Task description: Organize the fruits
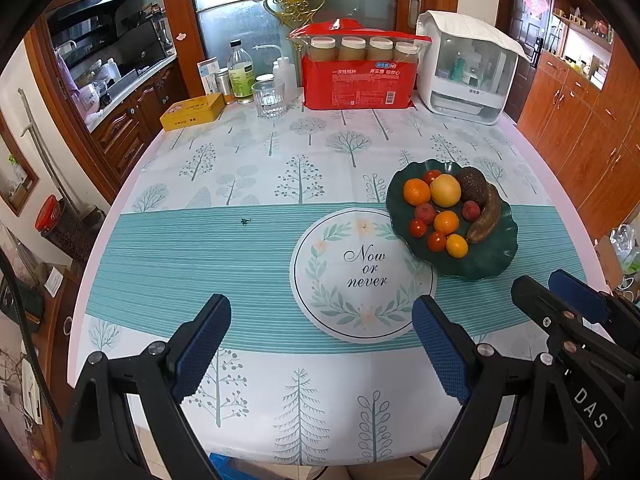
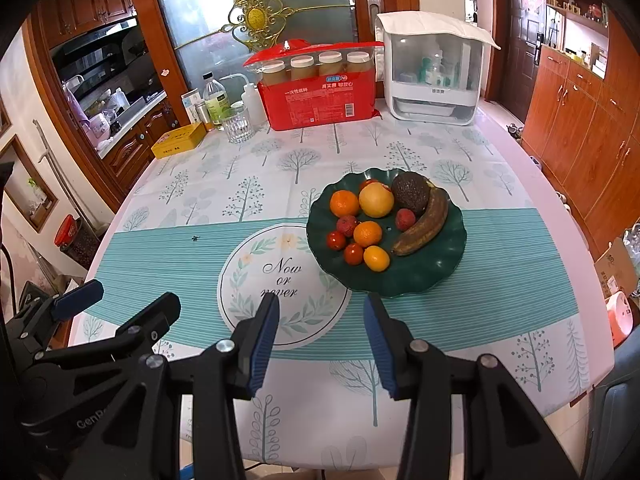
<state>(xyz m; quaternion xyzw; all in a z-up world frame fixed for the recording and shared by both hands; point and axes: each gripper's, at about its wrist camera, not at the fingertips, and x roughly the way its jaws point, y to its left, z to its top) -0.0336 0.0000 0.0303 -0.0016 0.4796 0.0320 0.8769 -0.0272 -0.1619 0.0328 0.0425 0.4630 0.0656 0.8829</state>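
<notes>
Dark green plate (image 2: 432, 272), glossy with a scalloped rim, sat on the desk (image 2: 500, 332) under a tree-printed cloth with a teal striped band; the printed round "Now or never" emblem (image 2: 280, 280) lay just left of the plate, its edge partly under the rim. On the plate, counted: one large smooth yellow-orange round fruit (image 2: 376, 199), three smaller oranges (image 2: 344, 203), one rough dark avocado (image 2: 410, 192), one browned curved banana (image 2: 426, 225), two bumpy pink-red lychees (image 2: 405, 219), four small glossy red fruits (image 2: 335, 240). Fruits were clustered on the plate's far-left half. Left gripper (image 1: 320, 344): jaws wide, nothing between them, hovering near of the plate. Right gripper (image 2: 322, 340): jaws narrow but apart, empty, just near of the plate's rim
</notes>
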